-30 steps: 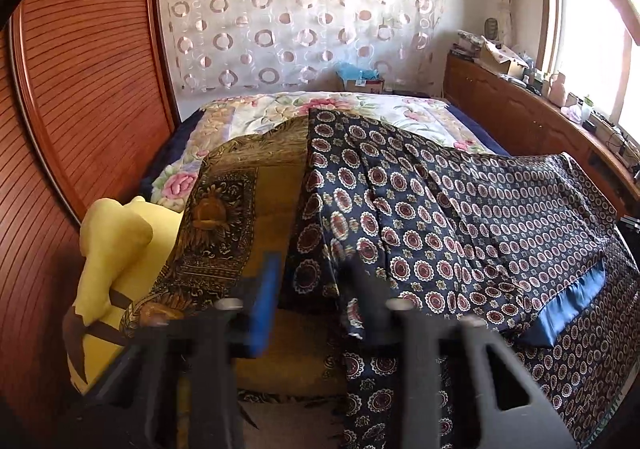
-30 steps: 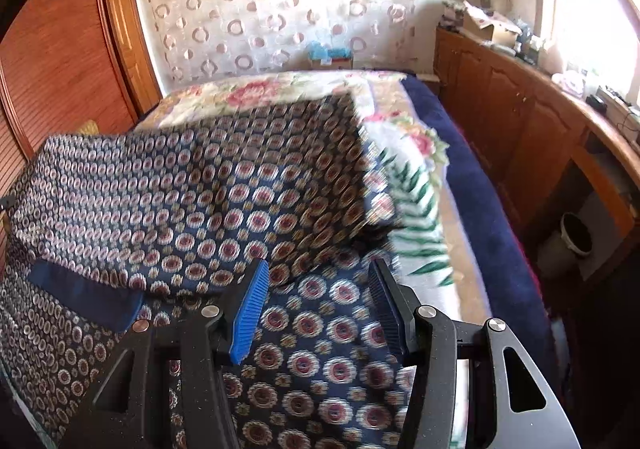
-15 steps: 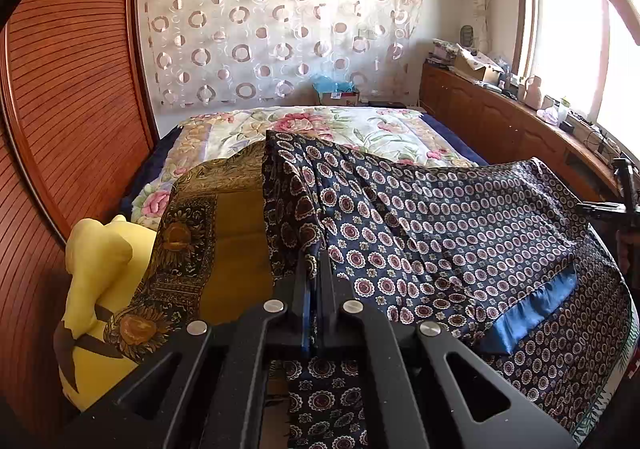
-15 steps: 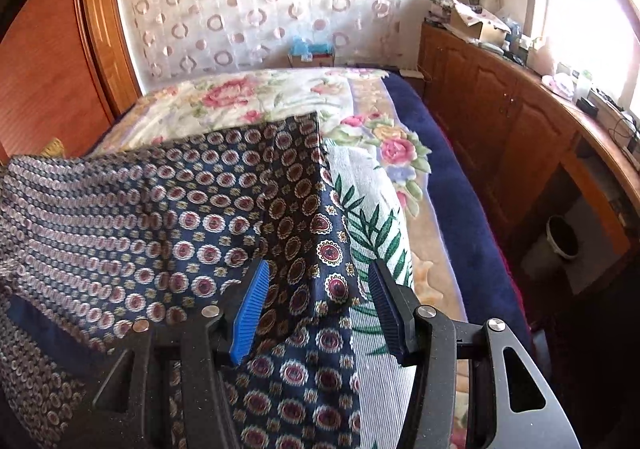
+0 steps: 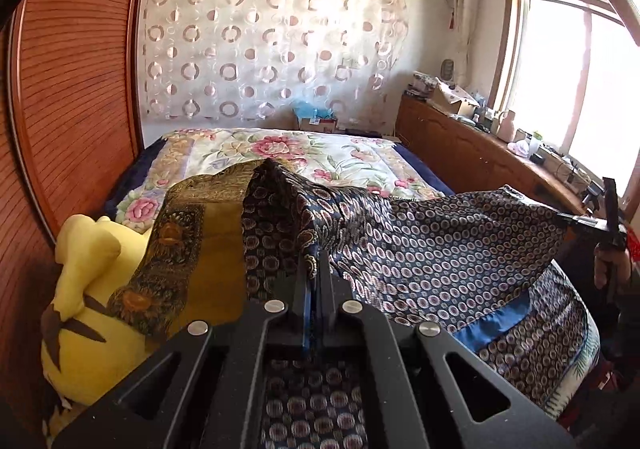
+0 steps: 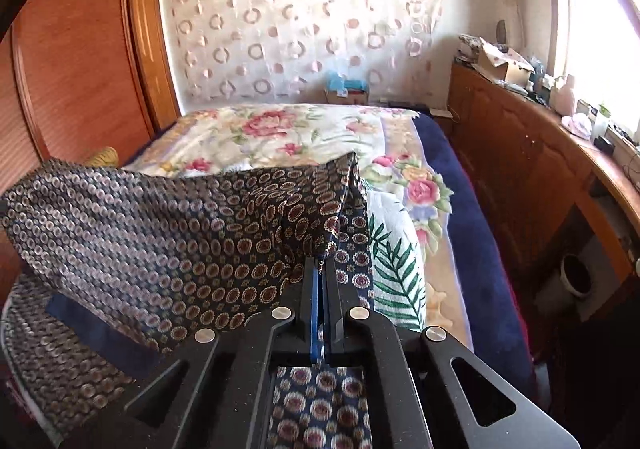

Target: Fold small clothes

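Observation:
A dark navy garment [image 5: 432, 249] with a circle-medallion print and a plain blue band [image 5: 496, 321] hangs stretched between my two grippers above the bed. My left gripper [image 5: 314, 269] is shut on its left edge. My right gripper [image 6: 320, 269] is shut on the garment's [image 6: 168, 233] right edge. The right gripper also shows in the left wrist view [image 5: 608, 225] at the far right, held by a hand. The lower part of the garment lies on the bed below.
A floral bedspread [image 5: 304, 153] covers the bed. A gold-brown patterned cloth [image 5: 188, 245] and a yellow plush toy [image 5: 88, 289] lie at the left. A wooden wardrobe [image 5: 72, 97] stands left, a cluttered wooden counter [image 6: 540, 153] runs along the right, and a small bin [image 6: 576, 277] sits on the floor.
Both grippers have shut on the garment's edges, the left first, then the right. They have lifted it, so the cloth now hangs taut between them above the bed.

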The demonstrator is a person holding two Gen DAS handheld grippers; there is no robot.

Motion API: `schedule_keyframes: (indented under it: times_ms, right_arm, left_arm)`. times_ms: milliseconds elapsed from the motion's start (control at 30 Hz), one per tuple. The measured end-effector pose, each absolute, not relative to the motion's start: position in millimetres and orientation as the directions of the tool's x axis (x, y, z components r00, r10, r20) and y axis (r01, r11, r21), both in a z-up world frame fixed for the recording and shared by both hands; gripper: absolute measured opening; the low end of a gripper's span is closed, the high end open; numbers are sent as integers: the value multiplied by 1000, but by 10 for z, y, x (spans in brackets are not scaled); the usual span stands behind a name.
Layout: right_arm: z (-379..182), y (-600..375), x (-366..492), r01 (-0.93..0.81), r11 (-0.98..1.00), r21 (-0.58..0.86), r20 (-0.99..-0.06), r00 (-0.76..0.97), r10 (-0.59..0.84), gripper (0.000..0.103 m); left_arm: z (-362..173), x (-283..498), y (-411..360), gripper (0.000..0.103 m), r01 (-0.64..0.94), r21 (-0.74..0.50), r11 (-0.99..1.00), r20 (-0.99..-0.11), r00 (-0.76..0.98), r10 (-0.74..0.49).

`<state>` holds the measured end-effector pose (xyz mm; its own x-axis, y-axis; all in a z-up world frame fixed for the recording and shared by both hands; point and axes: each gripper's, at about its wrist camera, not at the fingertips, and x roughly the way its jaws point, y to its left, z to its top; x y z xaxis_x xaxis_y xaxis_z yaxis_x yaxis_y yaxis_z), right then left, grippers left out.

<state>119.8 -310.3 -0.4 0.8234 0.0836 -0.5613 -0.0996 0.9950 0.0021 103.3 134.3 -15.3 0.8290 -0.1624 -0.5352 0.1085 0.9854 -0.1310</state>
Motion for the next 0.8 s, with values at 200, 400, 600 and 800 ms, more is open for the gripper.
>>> schedule_keyframes:
  times_ms: [200, 400, 600, 800]
  right_arm:
    - [-57, -3164, 879, -126, 992, -4, -575, 812, 101, 1]
    - [-92, -3285, 500, -130, 992, 0, -579, 809, 106, 1]
    - [-12, -3343, 259, -115, 993, 13, -568, 816, 102, 1]
    - [-227, -3326, 284, -92, 996, 18, -623, 778, 83, 1]
  left_arm:
    - [-290, 635, 1336, 2, 119, -143, 982, -545, 819, -179]
    - [-450, 320, 1485, 2, 81, -188, 979, -569, 803, -175]
    - [-660, 105, 1544, 2, 43, -205, 978, -611, 775, -162]
    - [-905, 85, 1568, 2, 18, -203, 979, -654, 742, -149]
